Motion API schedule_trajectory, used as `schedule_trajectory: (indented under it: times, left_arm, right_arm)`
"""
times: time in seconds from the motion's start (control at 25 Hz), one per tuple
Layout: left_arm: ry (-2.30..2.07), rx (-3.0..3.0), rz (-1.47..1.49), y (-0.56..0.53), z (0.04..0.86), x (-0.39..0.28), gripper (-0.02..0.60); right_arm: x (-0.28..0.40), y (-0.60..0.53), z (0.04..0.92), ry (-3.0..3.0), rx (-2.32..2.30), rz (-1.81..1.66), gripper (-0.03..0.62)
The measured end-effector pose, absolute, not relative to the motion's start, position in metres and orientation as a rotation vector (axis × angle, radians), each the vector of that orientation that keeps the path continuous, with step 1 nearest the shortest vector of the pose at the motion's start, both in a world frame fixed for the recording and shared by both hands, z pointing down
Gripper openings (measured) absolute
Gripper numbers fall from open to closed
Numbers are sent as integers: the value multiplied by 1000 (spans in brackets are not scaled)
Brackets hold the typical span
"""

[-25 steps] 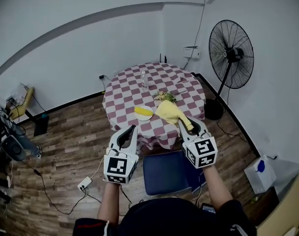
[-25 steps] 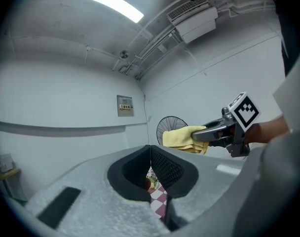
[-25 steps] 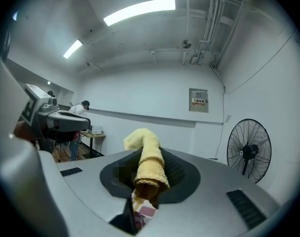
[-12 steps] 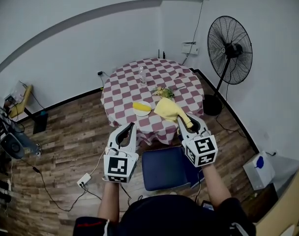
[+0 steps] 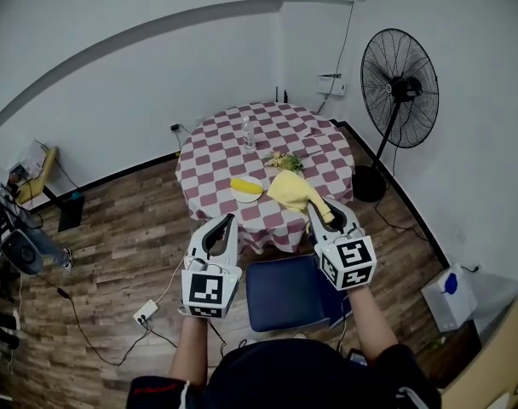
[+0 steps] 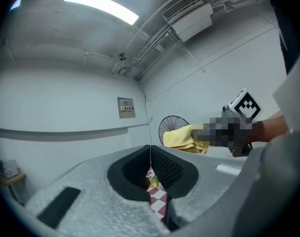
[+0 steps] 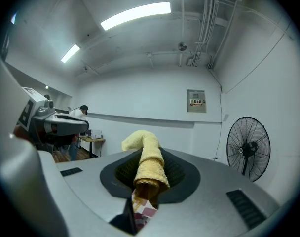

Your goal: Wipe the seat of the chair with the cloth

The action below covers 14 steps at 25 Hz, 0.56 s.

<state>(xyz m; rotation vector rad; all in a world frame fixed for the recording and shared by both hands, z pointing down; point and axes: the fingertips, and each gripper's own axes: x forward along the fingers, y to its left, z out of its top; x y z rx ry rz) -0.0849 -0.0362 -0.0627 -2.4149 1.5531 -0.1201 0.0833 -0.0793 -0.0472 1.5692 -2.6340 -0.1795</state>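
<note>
- Looking from the head: right gripper (image 5: 327,214) clenched on the yellow cloth (image 5: 295,192), held above the far edge of the blue chair seat (image 5: 289,292), not touching it; left gripper (image 5: 221,228) left of the seat.
- Left gripper view: jaws together, empty; probably a spare hand.
- Right gripper view: cloth pinched at one end, the rest free for wiping.

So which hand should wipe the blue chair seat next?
Right, probably. The right gripper is shut on the yellow cloth; the left gripper is shut with nothing in it. The chair seat lies near both.
</note>
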Motion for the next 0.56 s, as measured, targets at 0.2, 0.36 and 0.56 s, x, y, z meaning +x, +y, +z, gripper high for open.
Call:
schedule_trajectory:
  times: [0.2, 0.36, 0.56]
  left_arm:
    - [1555, -2412, -120, -38, -64, -83, 18]
    - [1563, -2423, -112, -39, -61, -84, 18]
    - [1559, -2435, -124, -40, -57, -82, 18]
  right_arm:
    - [85, -81, -48, -2643, 1573, -174, 63]
    - [85, -82, -48, -2646, 1572, -169, 63]
    - [87, -83, -44, -2641, 1574, -154, 63]
